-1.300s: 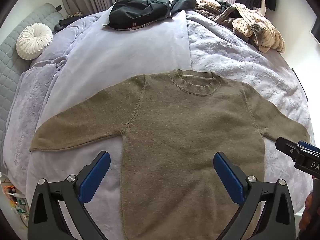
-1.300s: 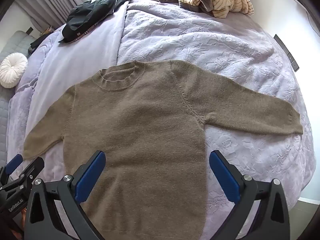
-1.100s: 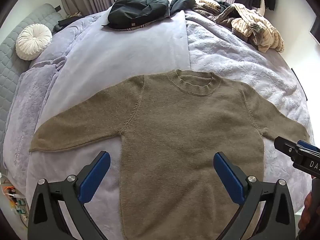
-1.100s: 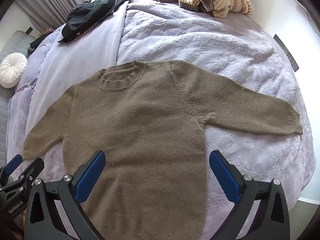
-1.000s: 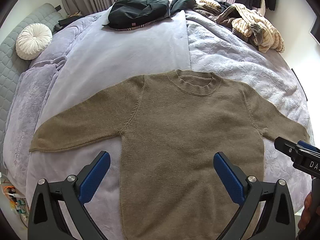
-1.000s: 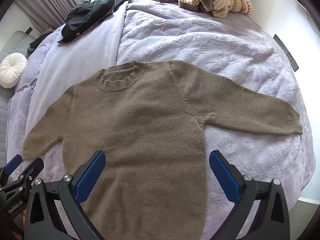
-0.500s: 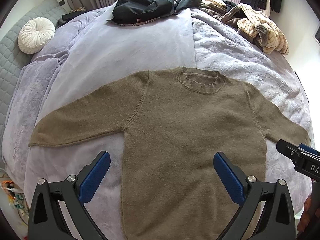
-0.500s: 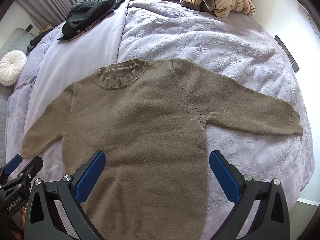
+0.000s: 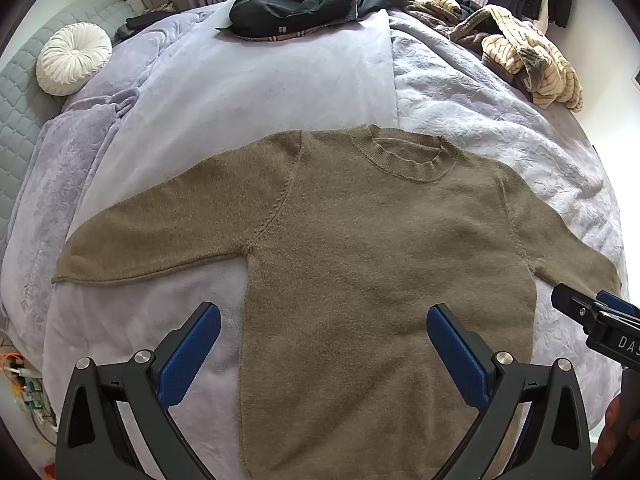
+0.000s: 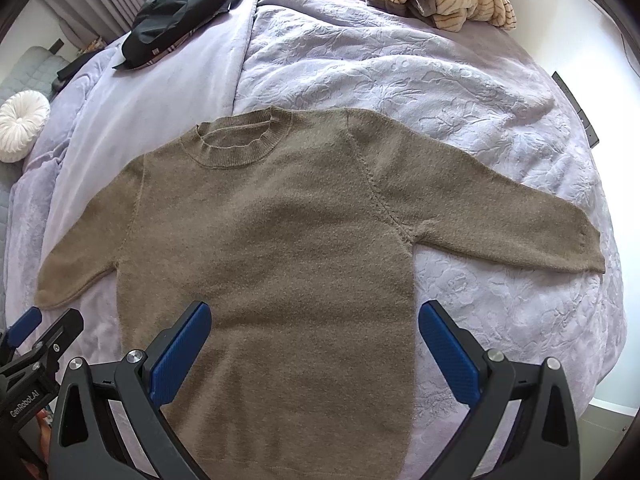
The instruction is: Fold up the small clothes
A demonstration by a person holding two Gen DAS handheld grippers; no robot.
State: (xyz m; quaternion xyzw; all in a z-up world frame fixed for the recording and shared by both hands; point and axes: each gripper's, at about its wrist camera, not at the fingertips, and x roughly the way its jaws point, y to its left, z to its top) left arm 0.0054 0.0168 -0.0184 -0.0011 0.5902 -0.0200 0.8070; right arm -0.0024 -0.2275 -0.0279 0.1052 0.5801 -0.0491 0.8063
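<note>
Sweater (image 9: 360, 248), olive-brown knit, lies flat and face up on the bed (image 9: 280, 80), centre of both frames. Collar (image 9: 404, 156) toward the top of the picture, hem toward me at the bottom edge. Both sleeves spread out sideways: one to frame left in the left wrist view (image 9: 152, 236), the other to frame right in the right wrist view (image 10: 500, 216). No crease or fold visible anywhere on it, so I judge the folding not yet begun; sleeves and body all still to do.

Left gripper (image 9: 324, 352): jaws wide apart, nothing held. It hovers over the lower body of the sweater, one blue pad over bare bedding just left of the side seam, the other over the knit. Right gripper (image 10: 314, 346): also spread wide, empty, straddling the lower right part of the body, its right pad past the side seam over the quilt. Whether either pad touches the fabric I cannot tell from these angles; they look clear of it.

Farther out: dark jacket (image 9: 292, 0) at top centre, striped tan clothes (image 9: 532, 64) heaped at upper right, round white cushion (image 9: 74, 58) at upper left.
</note>
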